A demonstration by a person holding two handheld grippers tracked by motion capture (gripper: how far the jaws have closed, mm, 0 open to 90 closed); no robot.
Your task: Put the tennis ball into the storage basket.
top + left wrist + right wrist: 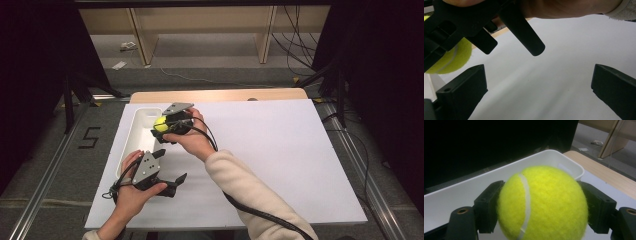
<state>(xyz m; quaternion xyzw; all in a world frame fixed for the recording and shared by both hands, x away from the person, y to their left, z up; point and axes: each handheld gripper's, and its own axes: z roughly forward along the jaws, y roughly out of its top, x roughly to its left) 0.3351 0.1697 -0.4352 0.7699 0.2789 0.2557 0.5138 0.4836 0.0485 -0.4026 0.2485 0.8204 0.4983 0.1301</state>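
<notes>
A yellow tennis ball is clamped between the jaws of my right gripper, which is shut on it at the right rim of a long white tray. The ball hangs just above the tray's edge. My left gripper stands open nearer the front of the table, beside the tray, with nothing between its jaws. In the left gripper view the right gripper's black body and the hand holding it loom close above.
A white sheet covers the table, with the wooden table edge showing at the back. The right gripper's black cable trails along the sleeve. Wooden shelving legs stand on the floor beyond.
</notes>
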